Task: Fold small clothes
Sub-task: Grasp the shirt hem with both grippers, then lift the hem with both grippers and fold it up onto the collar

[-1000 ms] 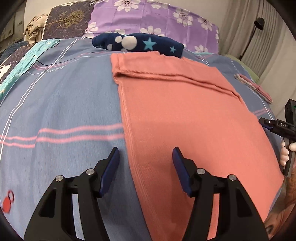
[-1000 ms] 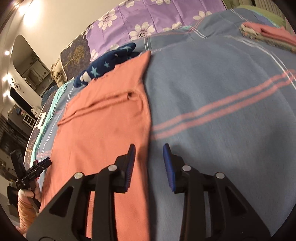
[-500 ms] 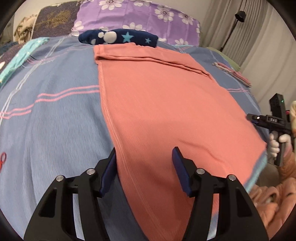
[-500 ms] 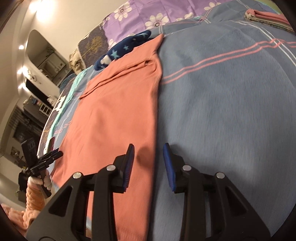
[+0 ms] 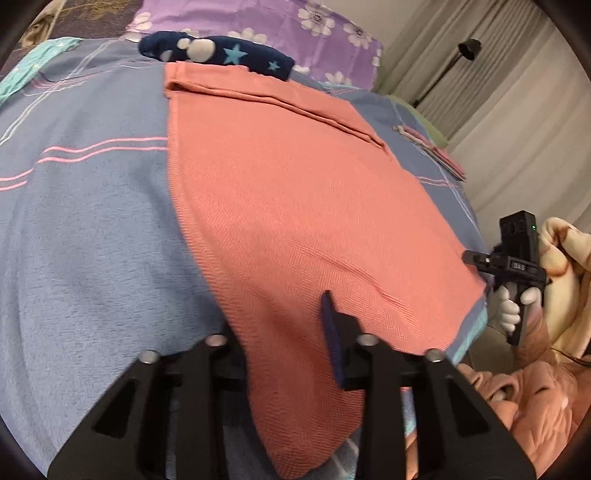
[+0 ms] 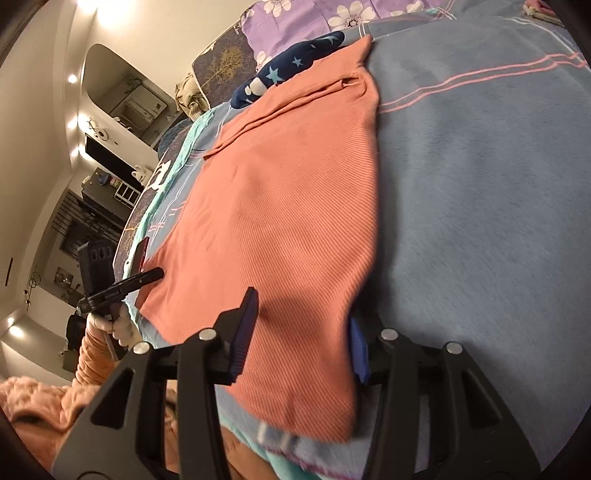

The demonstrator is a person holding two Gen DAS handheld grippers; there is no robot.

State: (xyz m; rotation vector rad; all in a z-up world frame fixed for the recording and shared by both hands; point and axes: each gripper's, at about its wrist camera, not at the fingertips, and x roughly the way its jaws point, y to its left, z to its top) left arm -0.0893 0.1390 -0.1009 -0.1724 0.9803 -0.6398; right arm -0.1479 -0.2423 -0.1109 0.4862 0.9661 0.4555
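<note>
the flat salmon-pink ribbed knit garment (image 5: pixel 295 206), earlier ahead, now has its near corners between both jaws: left gripper (image 5: pixel 280 332) closing on one, right gripper (image 6: pixel 301 328) opening wide around the other.

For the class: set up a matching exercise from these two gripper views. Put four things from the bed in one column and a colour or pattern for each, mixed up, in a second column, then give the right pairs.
Things
1. garment spread flat
2. bedspread
3. pillow
4. rolled cloth at the garment's far end

Colours
A. purple with white flowers
B. navy with stars
C. plain salmon-orange
D. blue-grey with pink stripes

Pairs: 1-C, 2-D, 3-A, 4-B
</note>
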